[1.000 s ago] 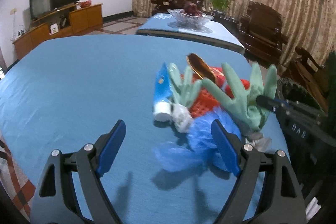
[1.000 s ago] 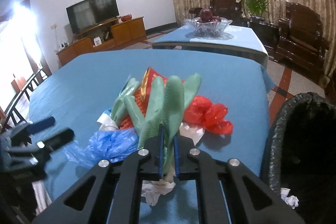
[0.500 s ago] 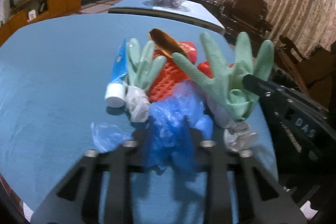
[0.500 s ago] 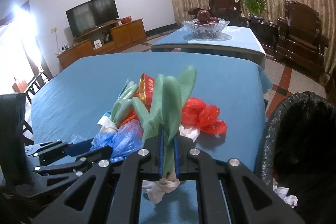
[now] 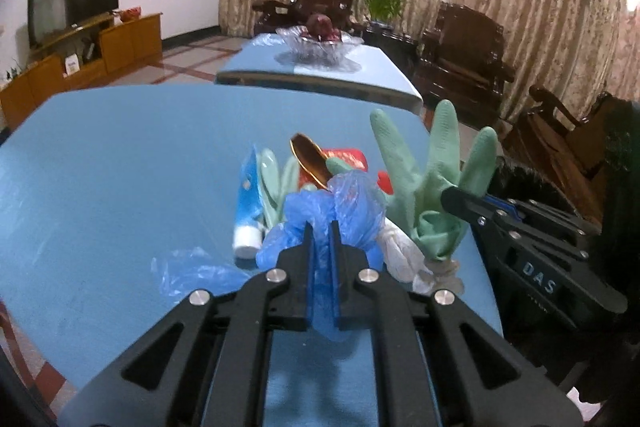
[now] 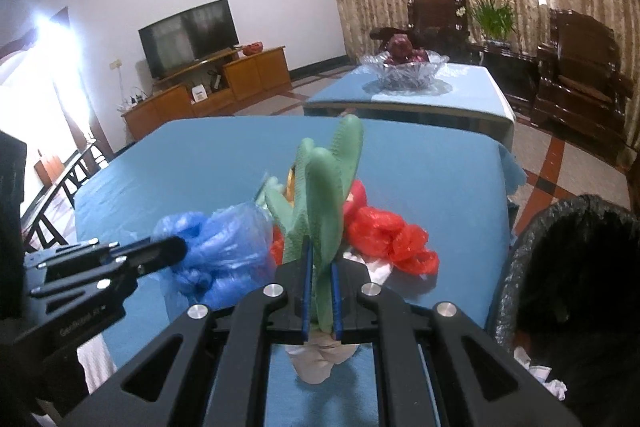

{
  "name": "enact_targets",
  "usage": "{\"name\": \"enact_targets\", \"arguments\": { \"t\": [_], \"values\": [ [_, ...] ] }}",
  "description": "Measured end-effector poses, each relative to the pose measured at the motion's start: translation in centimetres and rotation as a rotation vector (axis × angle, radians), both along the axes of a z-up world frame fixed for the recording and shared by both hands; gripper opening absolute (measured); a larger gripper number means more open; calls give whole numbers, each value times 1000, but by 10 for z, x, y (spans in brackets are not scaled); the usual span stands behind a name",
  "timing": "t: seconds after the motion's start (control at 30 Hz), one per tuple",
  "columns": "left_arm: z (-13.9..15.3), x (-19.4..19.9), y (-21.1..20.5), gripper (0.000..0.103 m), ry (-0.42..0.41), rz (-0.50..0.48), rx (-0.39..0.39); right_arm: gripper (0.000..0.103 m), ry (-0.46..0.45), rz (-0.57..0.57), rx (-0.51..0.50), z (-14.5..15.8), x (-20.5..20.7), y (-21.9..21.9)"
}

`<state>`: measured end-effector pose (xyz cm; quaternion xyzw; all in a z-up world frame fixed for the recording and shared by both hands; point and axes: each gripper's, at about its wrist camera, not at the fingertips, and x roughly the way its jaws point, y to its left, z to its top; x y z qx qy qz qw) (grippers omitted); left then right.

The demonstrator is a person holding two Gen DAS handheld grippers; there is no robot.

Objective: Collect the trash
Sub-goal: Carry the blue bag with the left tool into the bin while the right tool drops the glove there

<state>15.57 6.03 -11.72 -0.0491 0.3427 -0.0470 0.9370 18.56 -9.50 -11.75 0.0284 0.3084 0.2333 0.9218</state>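
Observation:
A pile of trash lies on the blue table (image 5: 120, 155). My left gripper (image 5: 322, 231) is shut on a crumpled blue plastic bag (image 5: 344, 203), which also shows in the right wrist view (image 6: 224, 243). My right gripper (image 6: 320, 251) is shut on a green rubber glove (image 6: 324, 187) and holds it upright; the glove shows in the left wrist view (image 5: 432, 179) too. A second green glove (image 5: 272, 183), a blue tube (image 5: 248, 203), a red pack (image 5: 344, 159) and a red plastic bag (image 6: 384, 231) lie in the pile.
A bin lined with a black bag (image 6: 580, 267) stands off the table's right edge, with white paper inside. A thin clear-blue film (image 5: 192, 271) lies left of the pile. White tissue (image 5: 400, 255) lies under the gloves. A second table with a glass fruit bowl (image 5: 320, 43) stands behind.
My left gripper closed on the blue plastic bag and lifted it off the table. My right gripper kept hold of the green glove and raised it a little.

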Motion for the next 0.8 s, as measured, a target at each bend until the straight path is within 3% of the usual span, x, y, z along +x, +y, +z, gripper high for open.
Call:
{"name": "enact_targets", "arguments": {
  "t": [0.3,0.6,0.8],
  "values": [
    [38,-5,5,5,-62,28,-5,8,-72,21,54,47,-13,-10],
    [69,3,-9,5,-106,-3,-14,8,-70,3,164,80,-12,-46],
    [78,11,-30,5,-132,-45,-19,8,-85,-65,138,91,-13,-72]
  ]
}}
